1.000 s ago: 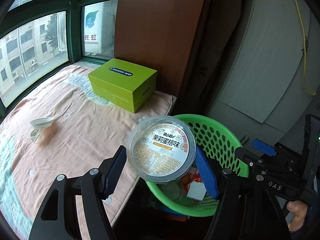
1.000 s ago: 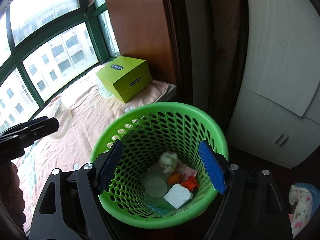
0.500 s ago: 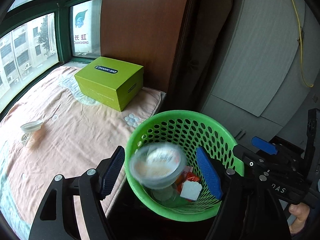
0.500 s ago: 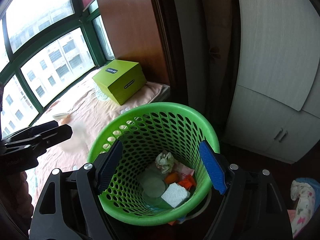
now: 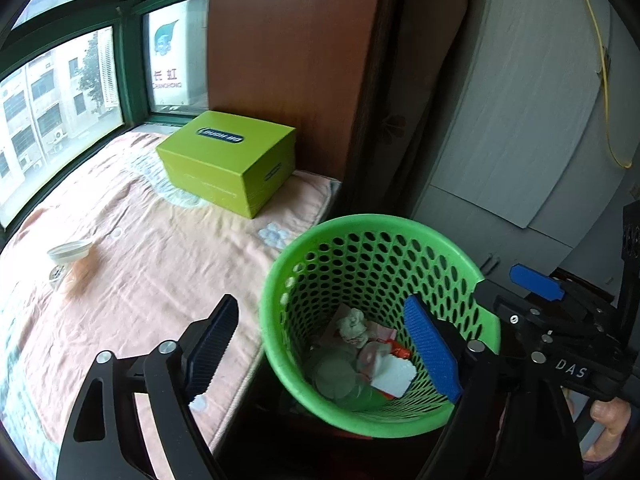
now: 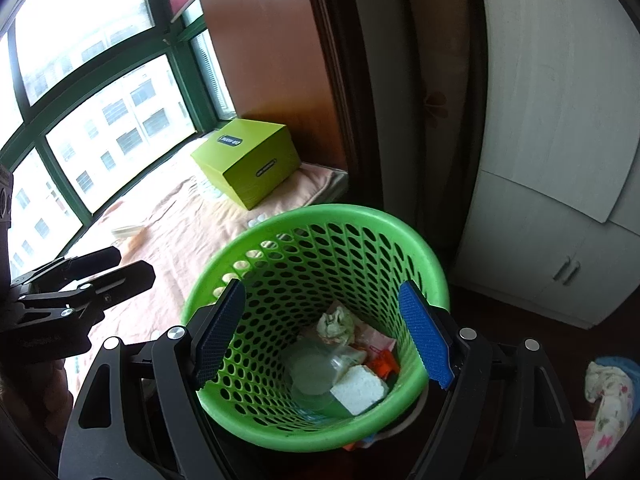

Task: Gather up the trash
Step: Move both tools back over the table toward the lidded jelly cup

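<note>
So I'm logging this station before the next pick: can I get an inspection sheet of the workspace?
Surface: pink blanket, wrinkled.
Job's things: green basket beside it, holding a tissue wad, a white block and clear tubs.
Clutter: small bowl and green box on the blanket.
Grippers: left gripper open, empty, jaws just opening; right gripper open, empty.
Cables: yellow cable on the wall.
Surroundings: window, wardrobe.

Left gripper [image 5: 320,344], right gripper [image 6: 324,336]: black frames, silver screws, blue ribbed jaws ("DAS" lettering).
</note>
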Demonstrator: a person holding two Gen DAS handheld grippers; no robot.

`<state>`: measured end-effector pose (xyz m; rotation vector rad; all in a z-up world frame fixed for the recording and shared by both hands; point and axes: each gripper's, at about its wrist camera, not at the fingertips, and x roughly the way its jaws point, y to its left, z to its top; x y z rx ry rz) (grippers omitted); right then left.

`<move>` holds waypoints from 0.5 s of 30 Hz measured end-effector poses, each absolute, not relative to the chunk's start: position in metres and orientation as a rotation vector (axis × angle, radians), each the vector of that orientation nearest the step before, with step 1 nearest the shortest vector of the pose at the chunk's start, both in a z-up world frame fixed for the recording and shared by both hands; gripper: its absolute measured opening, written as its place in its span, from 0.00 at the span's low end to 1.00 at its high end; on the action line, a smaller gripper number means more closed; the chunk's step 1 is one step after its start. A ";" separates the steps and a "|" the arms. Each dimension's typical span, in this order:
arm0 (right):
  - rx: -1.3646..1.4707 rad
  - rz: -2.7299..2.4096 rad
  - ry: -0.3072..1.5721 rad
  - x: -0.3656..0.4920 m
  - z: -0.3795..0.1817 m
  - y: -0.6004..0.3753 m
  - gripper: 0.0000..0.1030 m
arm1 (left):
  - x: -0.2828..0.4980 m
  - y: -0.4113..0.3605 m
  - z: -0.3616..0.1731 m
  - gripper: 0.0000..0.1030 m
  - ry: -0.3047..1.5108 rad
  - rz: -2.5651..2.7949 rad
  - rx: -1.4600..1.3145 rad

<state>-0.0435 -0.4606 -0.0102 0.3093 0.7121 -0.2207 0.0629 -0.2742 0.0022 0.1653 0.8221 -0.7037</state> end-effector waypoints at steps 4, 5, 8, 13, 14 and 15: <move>0.301 -0.208 0.708 -0.039 -0.008 -0.456 0.79 | 0.071 -0.261 0.001 0.81 0.825 -0.664 0.165; 0.298 -0.205 0.705 -0.038 -0.006 -0.455 0.79 | 0.074 -0.256 0.001 0.81 0.827 -0.657 0.160; 0.290 -0.199 0.696 -0.036 -0.002 -0.452 0.79 | 0.080 -0.244 0.000 0.81 0.828 -0.630 0.147; 0.279 -0.179 0.698 -0.028 0.001 -0.444 0.81 | 0.088 -0.220 -0.001 0.82 0.828 -0.578 0.129; 0.280 -0.171 0.700 -0.025 0.001 -0.443 0.81 | 0.091 -0.215 -0.002 0.82 0.830 -0.566 0.128; 0.283 -0.162 0.701 -0.023 0.001 -0.441 0.81 | 0.094 -0.211 -0.003 0.82 0.831 -0.554 0.128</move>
